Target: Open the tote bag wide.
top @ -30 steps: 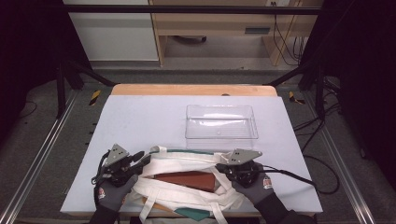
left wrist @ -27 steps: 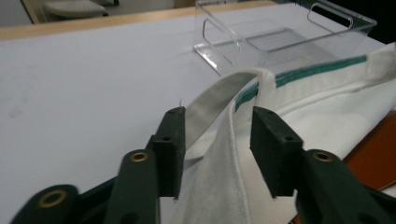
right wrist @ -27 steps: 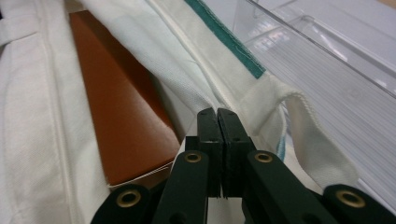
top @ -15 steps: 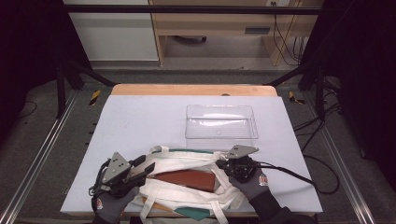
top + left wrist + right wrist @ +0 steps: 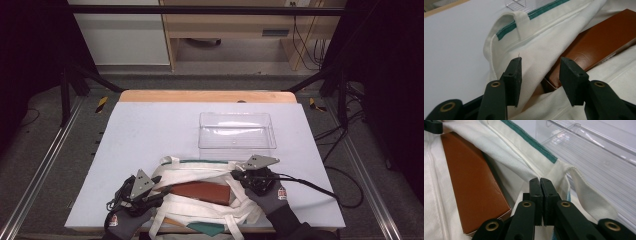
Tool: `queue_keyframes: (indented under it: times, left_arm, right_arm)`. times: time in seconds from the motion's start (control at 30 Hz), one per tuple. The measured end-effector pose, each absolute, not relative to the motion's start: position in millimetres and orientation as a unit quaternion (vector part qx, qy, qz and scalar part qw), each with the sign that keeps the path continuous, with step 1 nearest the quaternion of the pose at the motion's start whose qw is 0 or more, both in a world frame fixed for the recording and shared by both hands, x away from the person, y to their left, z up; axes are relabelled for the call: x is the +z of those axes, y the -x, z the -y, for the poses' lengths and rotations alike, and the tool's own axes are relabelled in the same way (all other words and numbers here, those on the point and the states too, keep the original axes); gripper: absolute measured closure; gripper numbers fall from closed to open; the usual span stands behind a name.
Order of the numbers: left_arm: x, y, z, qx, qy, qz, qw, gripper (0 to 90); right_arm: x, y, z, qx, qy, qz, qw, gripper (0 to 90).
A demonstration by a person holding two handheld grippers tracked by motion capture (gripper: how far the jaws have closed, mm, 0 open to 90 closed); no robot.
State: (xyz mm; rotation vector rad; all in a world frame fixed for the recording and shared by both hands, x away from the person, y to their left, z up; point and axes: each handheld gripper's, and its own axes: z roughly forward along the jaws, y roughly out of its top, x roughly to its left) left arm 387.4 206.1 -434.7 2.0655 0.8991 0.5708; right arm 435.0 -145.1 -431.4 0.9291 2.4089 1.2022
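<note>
A white canvas bag (image 5: 200, 170) with green trim lies at the table's near edge, its mouth open. A brown box (image 5: 200, 191) rests inside it, also seen as the brown box (image 5: 599, 40) and the brown box (image 5: 471, 185). My left gripper (image 5: 150, 194) is at the bag's left side; in the left gripper view the left gripper (image 5: 541, 72) is open, its jaws straddling a fold of bag cloth (image 5: 536, 50). My right gripper (image 5: 239, 175) is at the bag's right rim; the right gripper (image 5: 540, 182) is shut on the bag's upper edge (image 5: 524, 162).
A clear plastic tray (image 5: 236, 131) stands just beyond the bag, close to the right gripper, shown as the clear tray (image 5: 599, 152). The white table top (image 5: 150, 130) stretches bare to the left and back. Cables trail off the right side.
My left gripper has moved nearer to the table's front edge and a little right, onto the bag's left fold. The right gripper stays nearly in place at the rim.
</note>
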Motion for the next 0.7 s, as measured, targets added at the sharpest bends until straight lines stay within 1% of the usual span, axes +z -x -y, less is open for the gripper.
queue_keyframes:
  times: [0.07, 0.17, 0.2, 0.33, 0.43, 0.47, 0.6, 0.67, 0.7]
  left_arm:
    - [-436.7, -389.9, -207.7, 0.217, -0.816, -0.361, 0.397, 58.4]
    - [-437.0, -391.0, -208.9, 0.211, -0.815, -0.364, 0.4, 62.1]
    - [-437.0, -391.2, -209.3, 0.209, -0.815, -0.365, 0.4, 62.1]
    - [-438.0, -392.9, -210.5, 0.198, -0.815, -0.371, 0.398, 68.5]
    - [-438.1, -397.0, -211.2, 0.176, -0.816, -0.376, 0.403, 75.7]
    - [-438.0, -397.9, -211.2, 0.174, -0.816, -0.376, 0.404, 76.2]
    - [-437.3, -398.5, -209.7, 0.174, -0.817, -0.375, 0.402, 83.6]
    - [-435.0, -397.7, -208.4, 0.188, -0.819, -0.371, 0.395, 89.1]
    - [-434.5, -397.8, -208.3, 0.187, -0.819, -0.372, 0.395, 89.2]
  right_arm:
    - [-431.5, -435.1, 144.8, 0.417, -0.32, -0.838, 0.146, 88.7]
    - [-431.4, -434.9, 144.8, 0.417, -0.319, -0.838, 0.147, 88.6]
    - [-431.2, -434.9, 144.9, 0.418, -0.319, -0.838, 0.146, 88.6]
    - [-430.6, -435.1, 145.1, 0.42, -0.317, -0.838, 0.146, 88.6]
    - [-429.9, -435.1, 145.4, 0.42, -0.317, -0.838, 0.145, 88.7]
    - [-429.7, -435.2, 145.5, 0.42, -0.317, -0.838, 0.145, 88.7]
    - [-429.5, -435.0, 145.4, 0.42, -0.316, -0.839, 0.144, 88.7]
    - [-428.8, -434.6, 145.6, 0.422, -0.313, -0.839, 0.143, 88.6]
    - [-428.1, -434.1, 145.6, 0.424, -0.312, -0.838, 0.142, 88.5]
